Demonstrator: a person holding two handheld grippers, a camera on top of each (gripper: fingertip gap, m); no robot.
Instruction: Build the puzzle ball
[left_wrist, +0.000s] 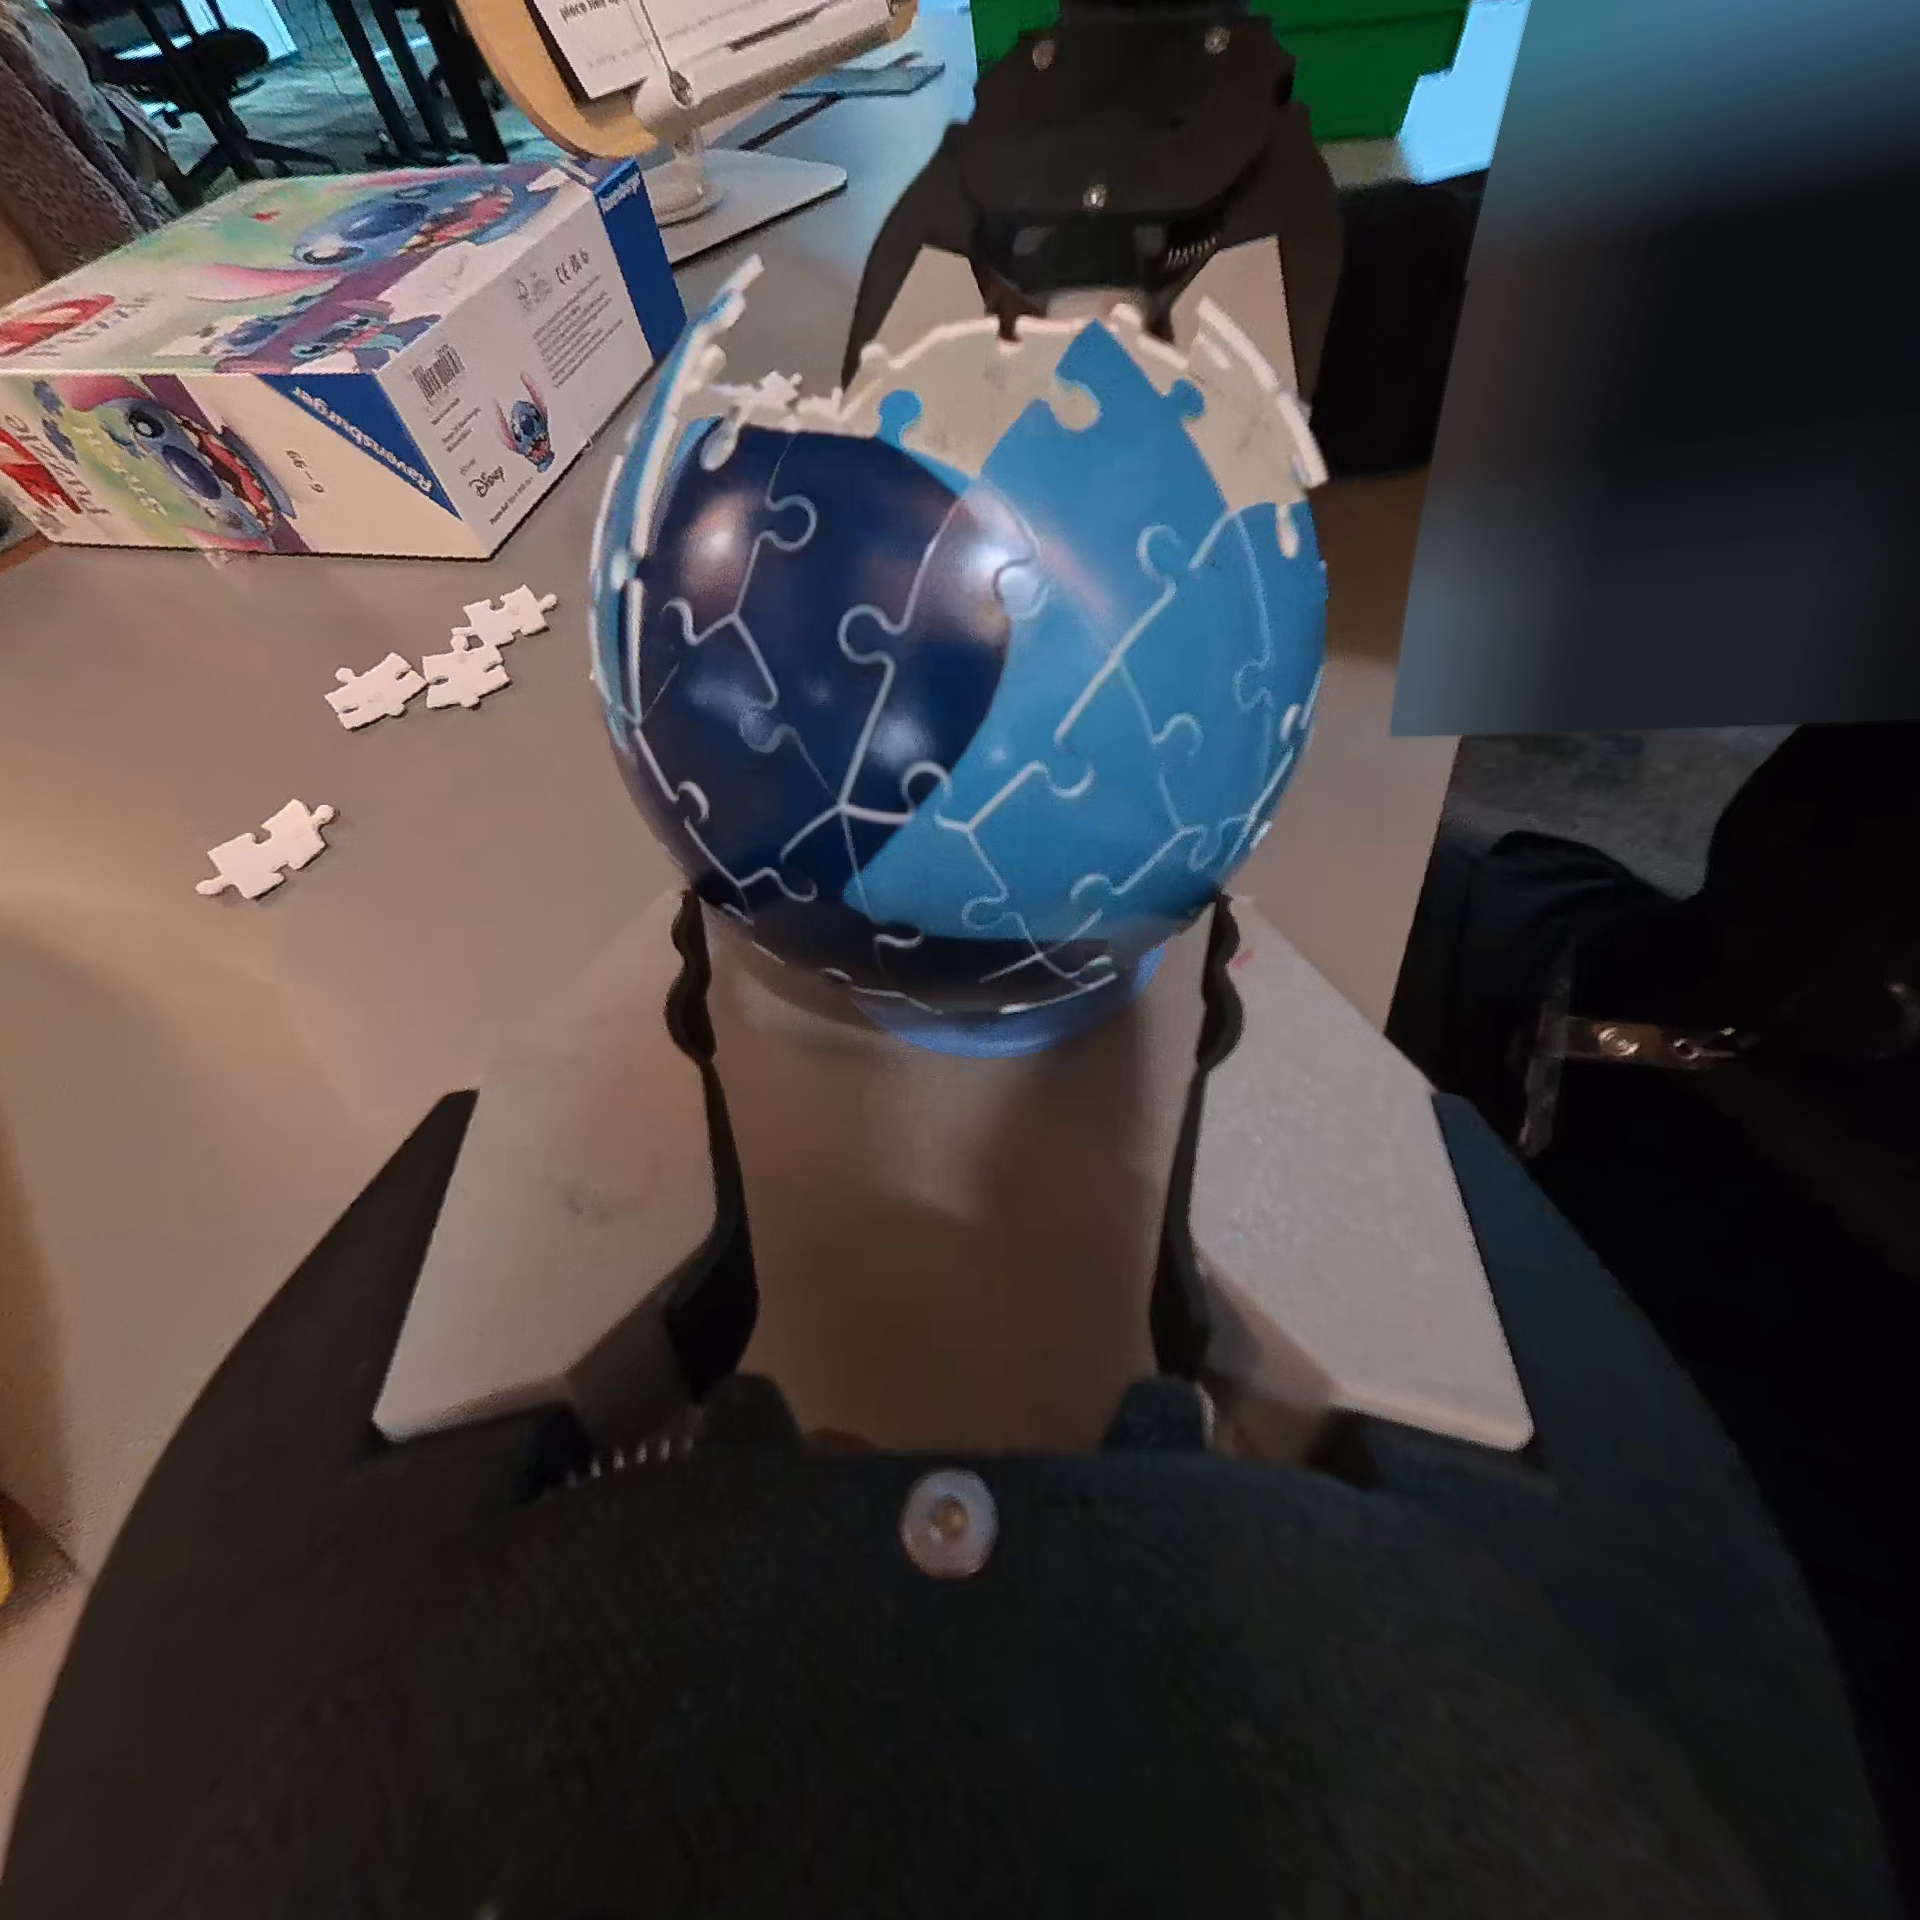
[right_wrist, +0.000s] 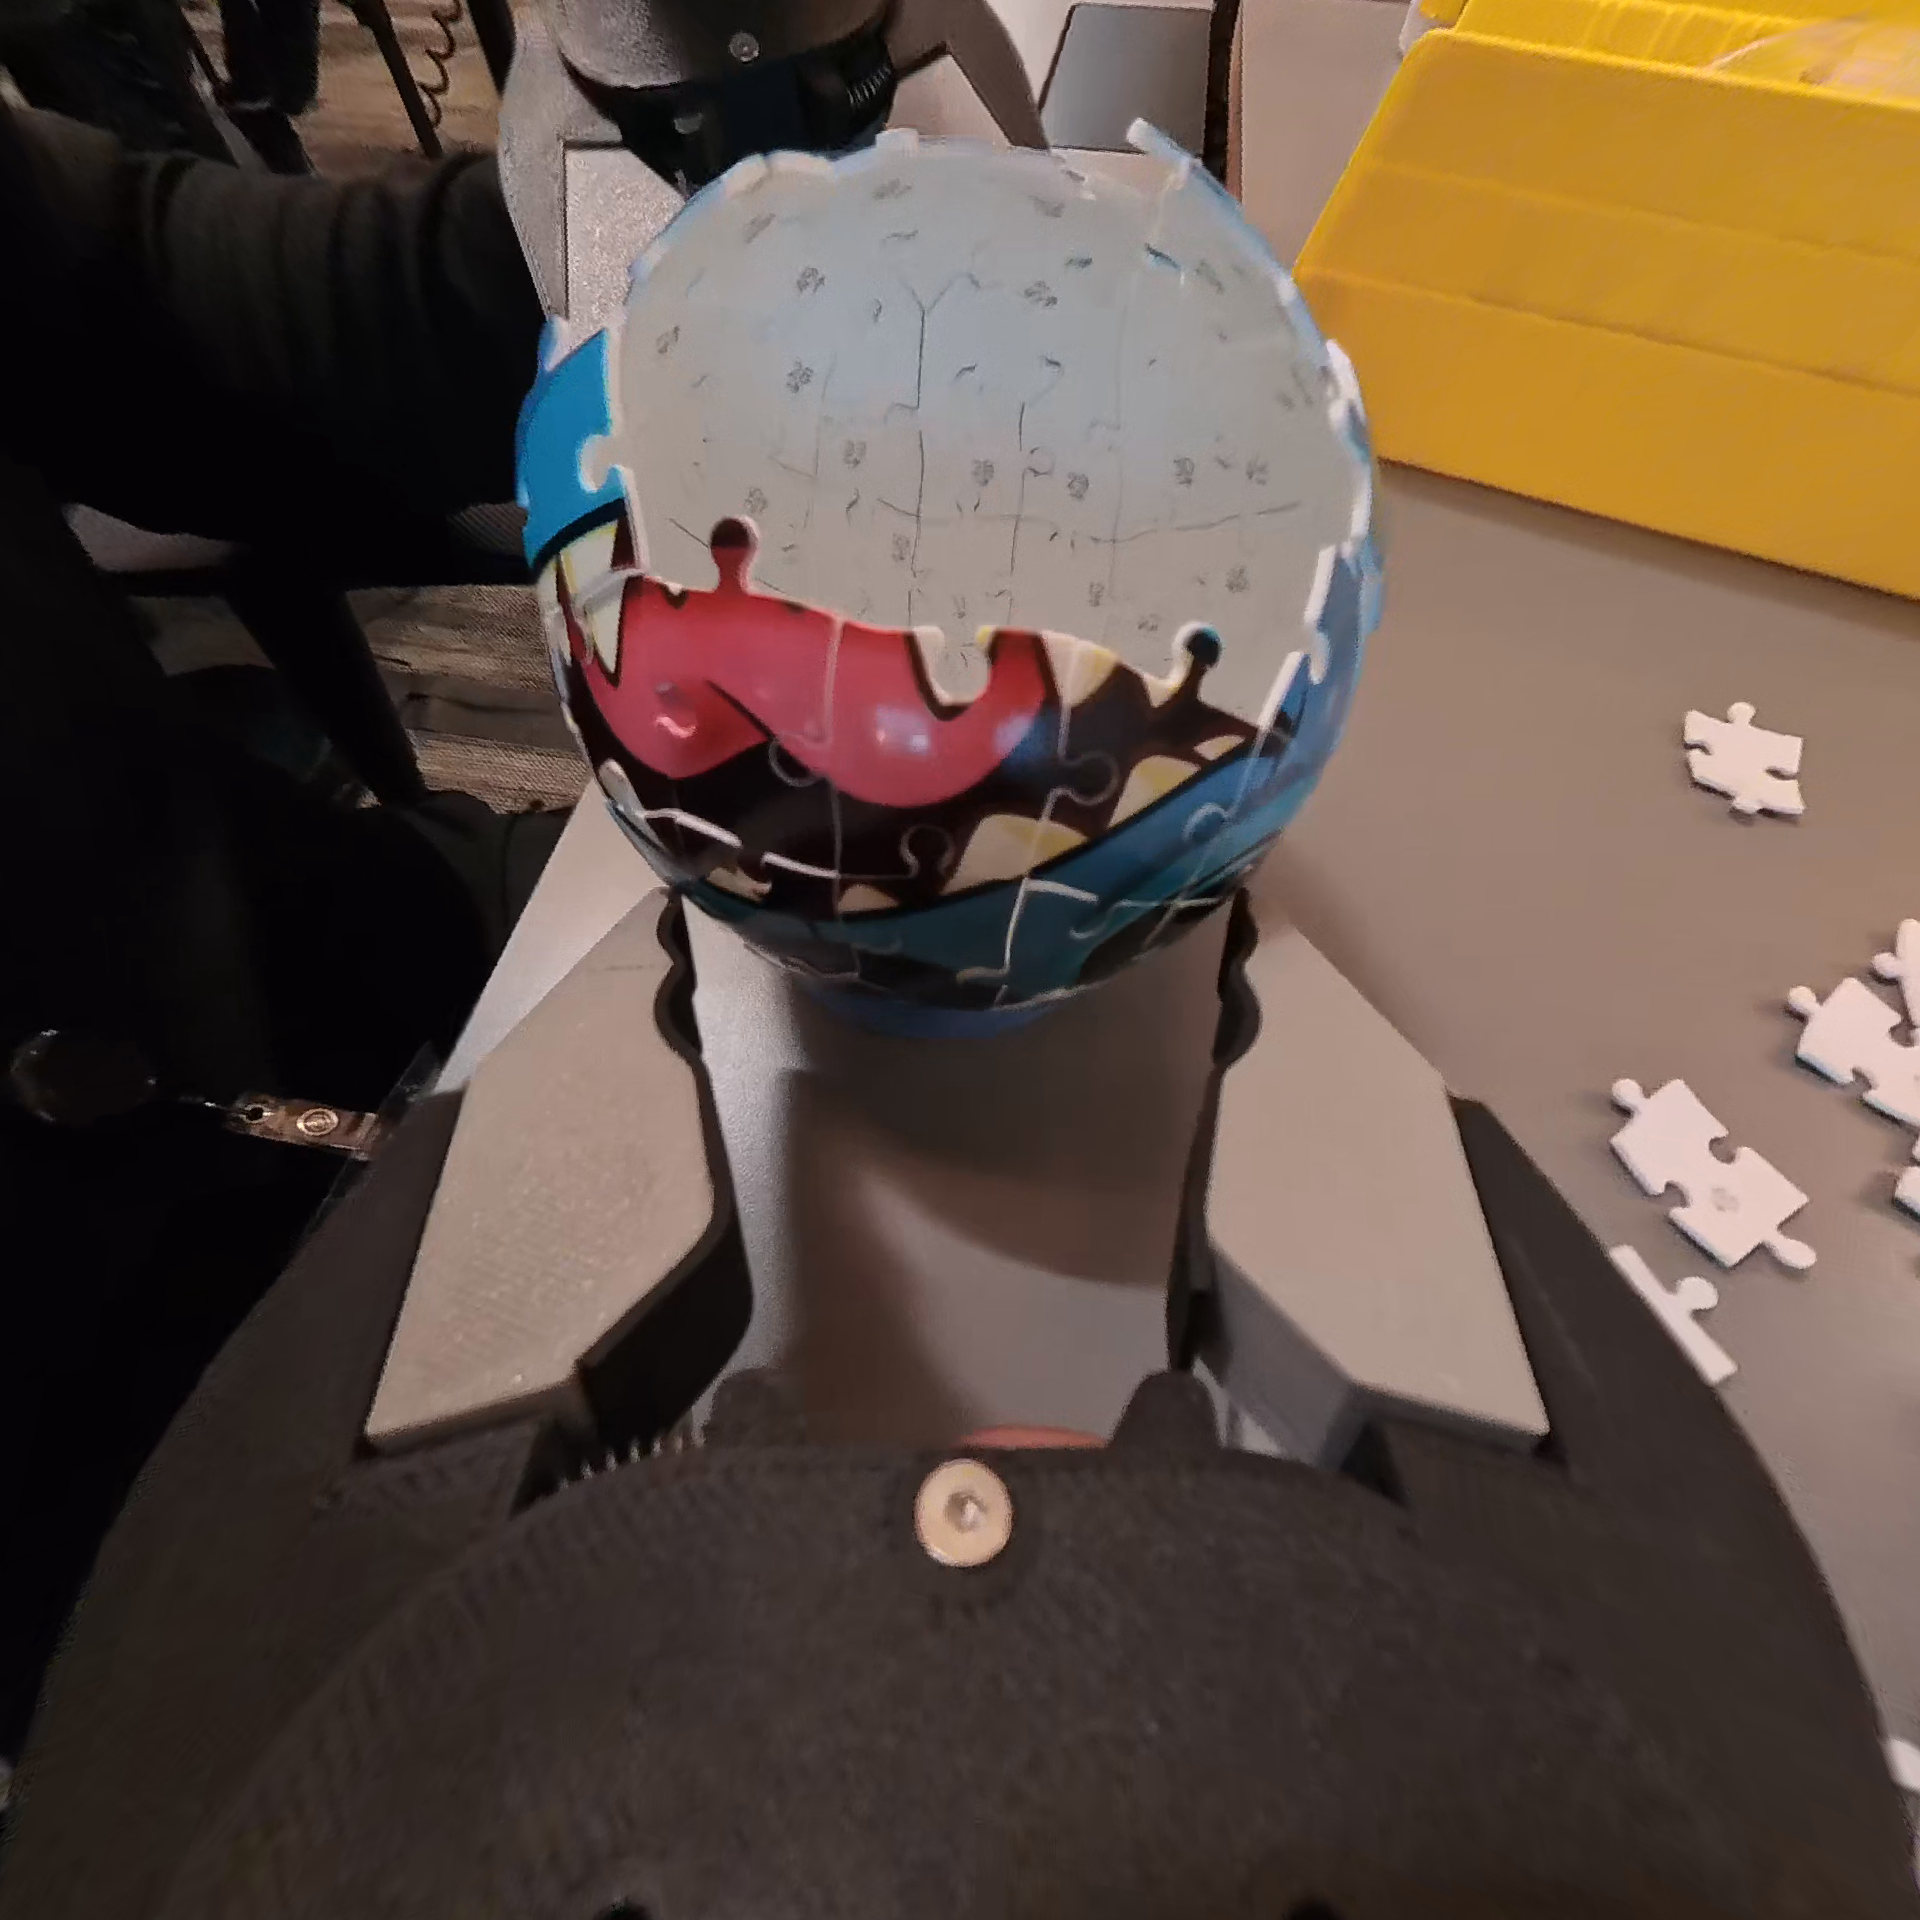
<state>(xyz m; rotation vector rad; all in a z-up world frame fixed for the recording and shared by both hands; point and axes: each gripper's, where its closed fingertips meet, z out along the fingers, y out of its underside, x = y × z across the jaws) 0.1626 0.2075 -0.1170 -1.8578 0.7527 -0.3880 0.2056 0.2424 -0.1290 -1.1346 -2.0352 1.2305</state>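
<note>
The partly built puzzle ball (left_wrist: 935, 675) stands on a blue ring (left_wrist: 997, 1029) on the grey table (left_wrist: 260, 1039). In the left wrist view it shows dark and light blue pieces and a jagged open top. In the right wrist view the ball (right_wrist: 935, 779) shows a red and black mouth below a large gap onto its white inside. My left gripper (left_wrist: 956, 914) is wide open, its fingertips (left_wrist: 691, 914) against the ball's lower sides. My right gripper (right_wrist: 956, 914) is wide open on the opposite side, placed likewise. Its black body (left_wrist: 1086, 187) shows behind the ball.
Loose white pieces (left_wrist: 457, 655) lie left of the ball, also seen in the right wrist view (right_wrist: 1714, 1184). The puzzle box (left_wrist: 312, 364) lies at the back left, near a white stand base (left_wrist: 727, 177). Yellow bins (right_wrist: 1610, 312) stand beside the table. A person in black (right_wrist: 208, 416) is close by. One gripper's finger ends stand about 8 centimetres off the other's.
</note>
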